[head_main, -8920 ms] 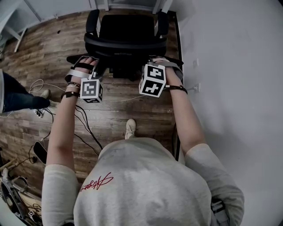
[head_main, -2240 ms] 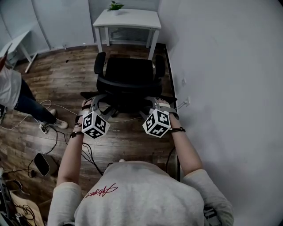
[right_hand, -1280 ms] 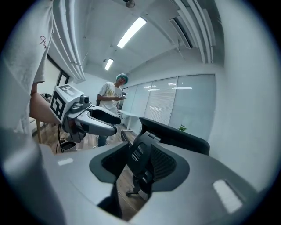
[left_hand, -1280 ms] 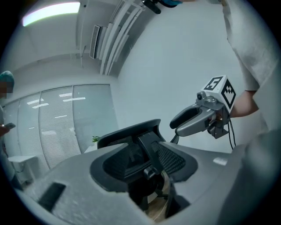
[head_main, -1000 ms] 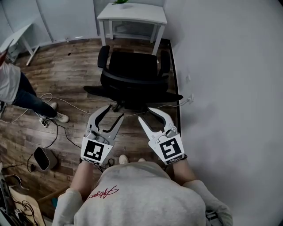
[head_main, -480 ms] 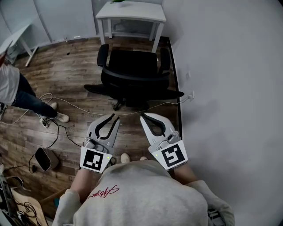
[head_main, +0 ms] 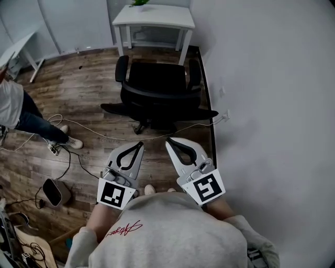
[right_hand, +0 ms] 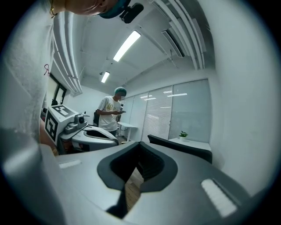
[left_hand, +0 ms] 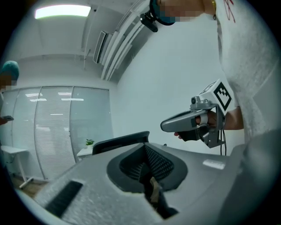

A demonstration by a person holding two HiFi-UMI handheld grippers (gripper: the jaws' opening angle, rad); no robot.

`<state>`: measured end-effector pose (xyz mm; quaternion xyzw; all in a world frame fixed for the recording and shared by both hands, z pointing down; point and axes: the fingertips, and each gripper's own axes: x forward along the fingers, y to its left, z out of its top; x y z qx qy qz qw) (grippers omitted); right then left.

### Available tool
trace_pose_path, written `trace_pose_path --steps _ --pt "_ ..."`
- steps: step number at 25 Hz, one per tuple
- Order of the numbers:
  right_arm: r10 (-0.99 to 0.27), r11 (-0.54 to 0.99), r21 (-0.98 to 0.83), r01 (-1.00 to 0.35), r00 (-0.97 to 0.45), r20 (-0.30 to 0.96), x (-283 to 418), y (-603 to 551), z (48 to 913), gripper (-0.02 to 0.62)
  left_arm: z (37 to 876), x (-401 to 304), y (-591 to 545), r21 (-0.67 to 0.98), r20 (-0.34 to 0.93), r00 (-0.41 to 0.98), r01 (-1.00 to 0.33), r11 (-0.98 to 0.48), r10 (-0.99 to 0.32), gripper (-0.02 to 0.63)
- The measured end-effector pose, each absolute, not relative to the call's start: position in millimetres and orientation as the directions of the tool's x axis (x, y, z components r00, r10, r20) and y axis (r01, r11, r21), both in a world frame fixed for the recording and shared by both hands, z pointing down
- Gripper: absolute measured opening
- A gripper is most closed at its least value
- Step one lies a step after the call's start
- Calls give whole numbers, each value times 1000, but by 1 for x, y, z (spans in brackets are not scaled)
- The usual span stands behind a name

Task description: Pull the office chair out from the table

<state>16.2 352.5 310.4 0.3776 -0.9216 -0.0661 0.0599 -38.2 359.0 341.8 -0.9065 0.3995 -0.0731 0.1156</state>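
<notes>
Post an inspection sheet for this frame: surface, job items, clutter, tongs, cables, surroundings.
Surface: wood-plank floor; no worktop in use.
Job's things: black office chair stands in front of the white table, not tucked under it.
Clutter: dark pouch-like object on the floor at left.
Tongs: left tongs and right tongs have just closed; both are shut, empty and short of the chair.
Cables: white cable crosses the floor between chair and tongs; black cable trails at left.
Surroundings: white wall at right; bystander at left; potted plant on the table.
</notes>
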Motion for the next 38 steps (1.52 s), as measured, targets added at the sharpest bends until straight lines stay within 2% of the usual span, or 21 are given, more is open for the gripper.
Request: trace_pose_path --steps 2,5,20,25,28,38 --pt "-705 709 108 -697 -702 97 21 354 317 2 342 -35 361 -289 40 681 -693 -661 -731 -5" --pt "-700 714 58 -698 -709 83 20 352 320 2 339 -41 364 -310 41 683 -686 -659 -730 -5" --pt "-719 694 133 -708 -691 73 26 352 312 2 337 -39 366 -313 52 686 -679 -664 -725 -5" --pt "-708 699 156 -698 -706 18 22 352 304 2 338 -37 365 -313 59 688 -675 -668 -724 -5" --pt "-716 696 149 -703 -694 72 25 353 314 2 337 -36 366 -313 57 692 -672 -671 -720 -5" --pt "-715 698 137 -703 -694 80 25 353 319 2 339 -38 366 -320 52 688 -675 -665 -723 -5"
